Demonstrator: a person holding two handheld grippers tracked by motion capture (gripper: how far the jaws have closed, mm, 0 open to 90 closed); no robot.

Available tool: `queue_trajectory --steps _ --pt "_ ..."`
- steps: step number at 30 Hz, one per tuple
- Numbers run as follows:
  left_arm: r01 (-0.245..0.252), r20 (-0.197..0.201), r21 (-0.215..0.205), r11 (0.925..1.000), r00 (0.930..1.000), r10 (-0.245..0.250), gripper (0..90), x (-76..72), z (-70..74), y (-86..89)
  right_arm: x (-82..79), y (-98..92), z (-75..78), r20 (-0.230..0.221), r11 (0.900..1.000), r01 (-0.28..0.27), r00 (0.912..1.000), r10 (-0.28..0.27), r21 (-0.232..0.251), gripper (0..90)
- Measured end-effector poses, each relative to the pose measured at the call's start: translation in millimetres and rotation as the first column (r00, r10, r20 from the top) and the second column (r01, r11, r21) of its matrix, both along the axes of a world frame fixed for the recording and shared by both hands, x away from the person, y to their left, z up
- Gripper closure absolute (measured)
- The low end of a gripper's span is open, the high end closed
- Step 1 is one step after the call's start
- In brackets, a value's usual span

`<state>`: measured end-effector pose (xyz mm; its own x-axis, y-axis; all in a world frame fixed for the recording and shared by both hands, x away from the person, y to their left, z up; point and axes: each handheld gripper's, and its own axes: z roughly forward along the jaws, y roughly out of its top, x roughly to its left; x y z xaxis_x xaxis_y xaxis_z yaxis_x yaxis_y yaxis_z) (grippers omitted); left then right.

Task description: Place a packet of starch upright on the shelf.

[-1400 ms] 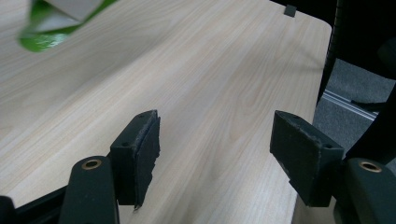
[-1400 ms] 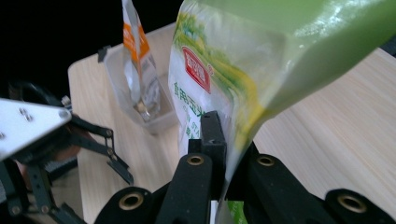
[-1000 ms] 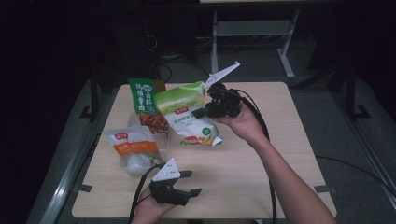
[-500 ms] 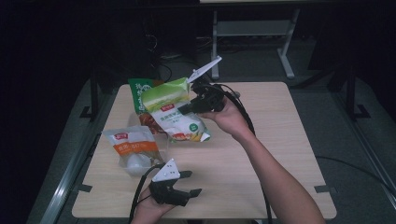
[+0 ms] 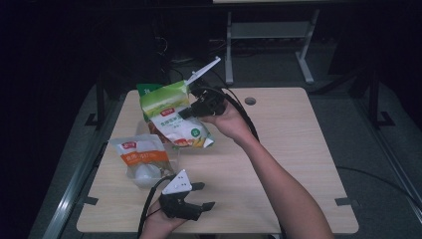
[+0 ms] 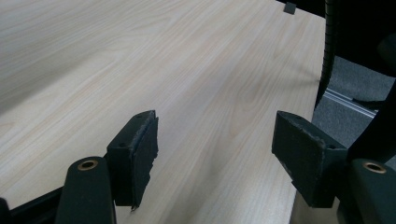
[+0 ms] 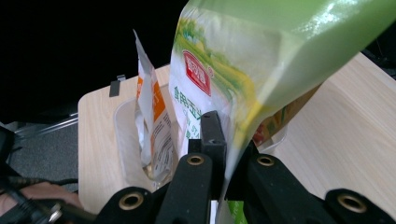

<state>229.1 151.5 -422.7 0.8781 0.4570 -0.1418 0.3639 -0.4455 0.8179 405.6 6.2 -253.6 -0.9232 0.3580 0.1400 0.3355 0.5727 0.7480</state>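
Note:
My right gripper [image 5: 186,111] [image 7: 225,140] is shut on the edge of a green and white food bag [image 5: 171,115] [image 7: 261,60]. The bag hangs tilted above the left half of the wooden table [image 5: 278,144], over a clear plastic bin [image 7: 122,140]. An orange and white bag [image 5: 143,157] [image 7: 150,112] stands in that bin. My left gripper [image 5: 201,195] [image 6: 215,154] is open near the table's front edge, with nothing but bare wood [image 6: 187,70] between its jaws.
A second green bag [image 5: 147,90] sits behind the lifted one, and a reddish packet [image 5: 163,134] peeks out beneath it. A cable hole [image 5: 250,101] is at the back of the table. Metal frame legs [image 5: 303,55] stand beyond the far edge.
The right gripper has carried the green and white bag leftward over the other bags and the bin. The left gripper has stayed in place, still open.

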Motion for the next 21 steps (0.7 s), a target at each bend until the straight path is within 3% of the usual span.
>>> queue_trajectory --steps 21 --pt "-0.014 -0.002 -0.012 0.9998 0.9999 0.014 30.9 0.2 0.1 3.0 15.5 47.6 -14.9 -0.020 1.000 -0.025 0.9995 0.025 0.005 89.7"
